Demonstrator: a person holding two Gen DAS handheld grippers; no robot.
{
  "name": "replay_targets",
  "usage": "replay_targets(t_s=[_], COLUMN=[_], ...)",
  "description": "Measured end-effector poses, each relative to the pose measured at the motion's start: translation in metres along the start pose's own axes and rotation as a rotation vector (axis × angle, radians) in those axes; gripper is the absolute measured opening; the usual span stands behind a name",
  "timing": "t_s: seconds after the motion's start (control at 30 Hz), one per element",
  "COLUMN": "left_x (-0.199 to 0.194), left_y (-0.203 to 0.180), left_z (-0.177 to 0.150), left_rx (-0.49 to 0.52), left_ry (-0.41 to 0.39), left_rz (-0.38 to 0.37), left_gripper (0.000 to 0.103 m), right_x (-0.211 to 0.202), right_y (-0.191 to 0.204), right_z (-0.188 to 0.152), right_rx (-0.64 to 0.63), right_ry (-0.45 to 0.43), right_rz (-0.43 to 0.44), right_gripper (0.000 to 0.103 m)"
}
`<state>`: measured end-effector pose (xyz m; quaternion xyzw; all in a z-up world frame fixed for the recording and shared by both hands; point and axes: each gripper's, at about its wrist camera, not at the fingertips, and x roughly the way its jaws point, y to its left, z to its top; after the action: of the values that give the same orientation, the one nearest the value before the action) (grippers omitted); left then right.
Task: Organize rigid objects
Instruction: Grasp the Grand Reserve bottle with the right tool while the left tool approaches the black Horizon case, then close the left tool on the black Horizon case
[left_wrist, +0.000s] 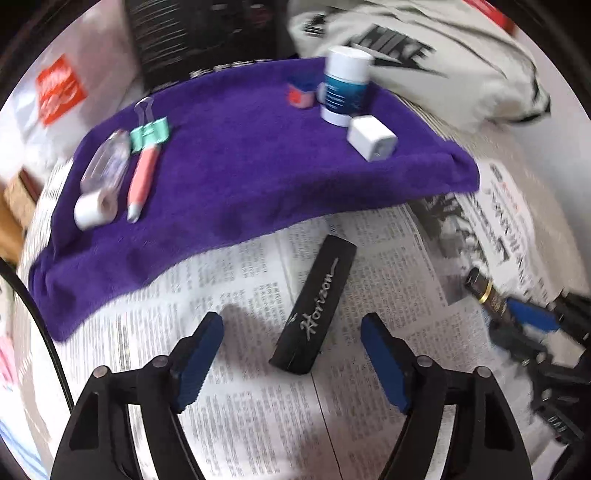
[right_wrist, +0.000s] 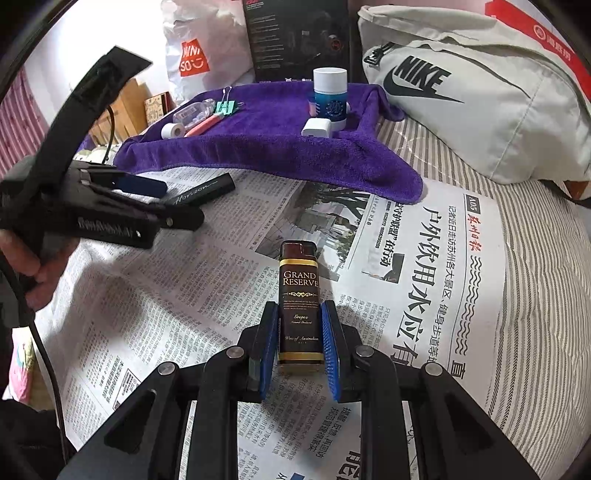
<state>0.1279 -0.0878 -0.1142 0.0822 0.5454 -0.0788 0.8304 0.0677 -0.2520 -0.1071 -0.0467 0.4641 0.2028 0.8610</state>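
left gripper lined up on the black case, right gripper pinching the lighter

the left gripper (left_wrist: 291, 354) hangs spread wide over the newspaper (left_wrist: 236, 302), and the black "horizon" case (left_wrist: 314, 305) lies straight ahead, its near end between the 2 blue pads, its long axis running away toward the purple towel (left_wrist: 229, 177) and tilted a little right. it is far nearer this hand than the other. the right gripper (right_wrist: 300, 343) is pressed onto the "grand reserve" lighter (right_wrist: 298, 295), which points forward along its fingers, above the paper.
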Motion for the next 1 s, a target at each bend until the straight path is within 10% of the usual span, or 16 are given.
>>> replay_targets(t_s=[1.0], left_x=[-0.005], left_y=[-0.009], left_z=[-0.011], left_rx=[0.087], left_ry=[-0.129], left_rz=[-0.063], left_gripper=[0.076], right_x=[0.003], right_y=[0.010], right_z=[0.003], right_rx=[-0.002], right_ry=[0.028], right_rz=[-0.077], right_gripper=[0.024])
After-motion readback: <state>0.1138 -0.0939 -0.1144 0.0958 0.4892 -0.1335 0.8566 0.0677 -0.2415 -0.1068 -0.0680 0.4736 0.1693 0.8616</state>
